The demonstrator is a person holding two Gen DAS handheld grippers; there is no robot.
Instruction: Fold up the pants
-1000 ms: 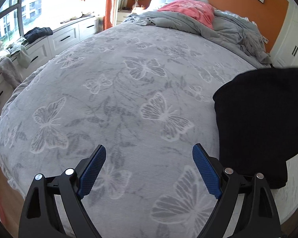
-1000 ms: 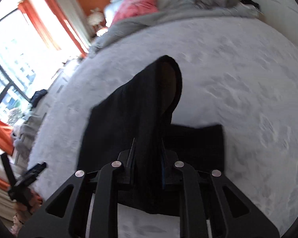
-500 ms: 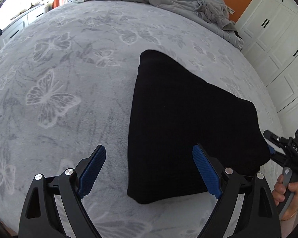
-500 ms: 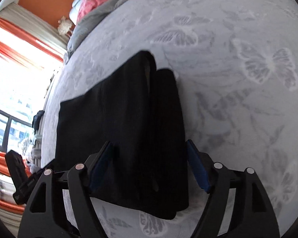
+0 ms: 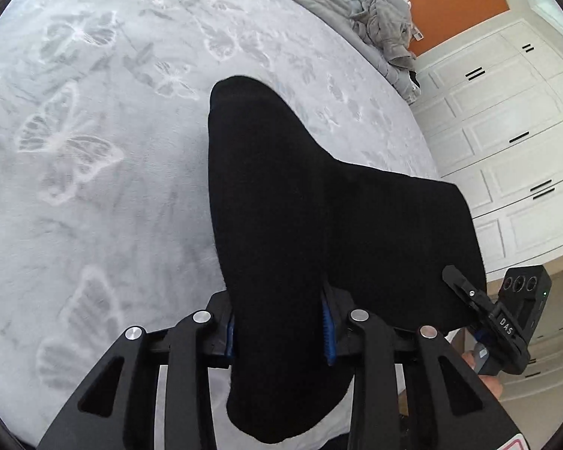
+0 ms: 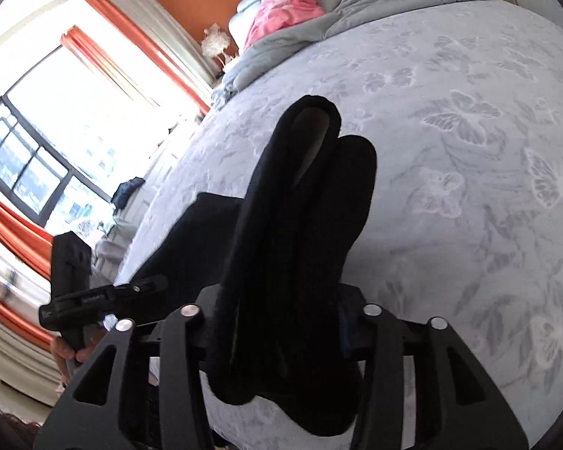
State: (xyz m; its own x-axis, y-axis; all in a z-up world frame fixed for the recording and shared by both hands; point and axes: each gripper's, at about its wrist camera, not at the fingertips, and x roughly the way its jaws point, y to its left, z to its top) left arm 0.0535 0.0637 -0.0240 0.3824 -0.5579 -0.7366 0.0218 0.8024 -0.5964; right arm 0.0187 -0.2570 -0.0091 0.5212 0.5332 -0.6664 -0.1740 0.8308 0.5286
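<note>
the black pants (image 5: 319,217) are already bunched into a thick folded bundle lying near the close edge of the bed, on the grey butterfly blanket (image 5: 94,150), and both ends of the near edge are pinched. the left gripper (image 5: 277,333) is closed down on one thick wad of the fabric, blue pads (image 5: 328,333) squeezed tight against it, and the bundle's long axis runs straight away from those fingers toward the far side of the bed. the right gripper (image 6: 281,322) is clamped on the other end, with two stacked rolls of cloth (image 6: 304,206) sticking out past the jaws. so neither hand has to reach, the fabric is in both, and i'd guess the next move is carrying that near edge forward over the far part, both hands together so it doesn't skew. the left view shows the flat spread of the pants off to the right and the other tool (image 5: 506,318) at its corner; the right view shows the layering instead, including a pale lining (image 6: 311,127) inside the top roll. pink pillow (image 6: 281,22) sits way at the far end.
</note>
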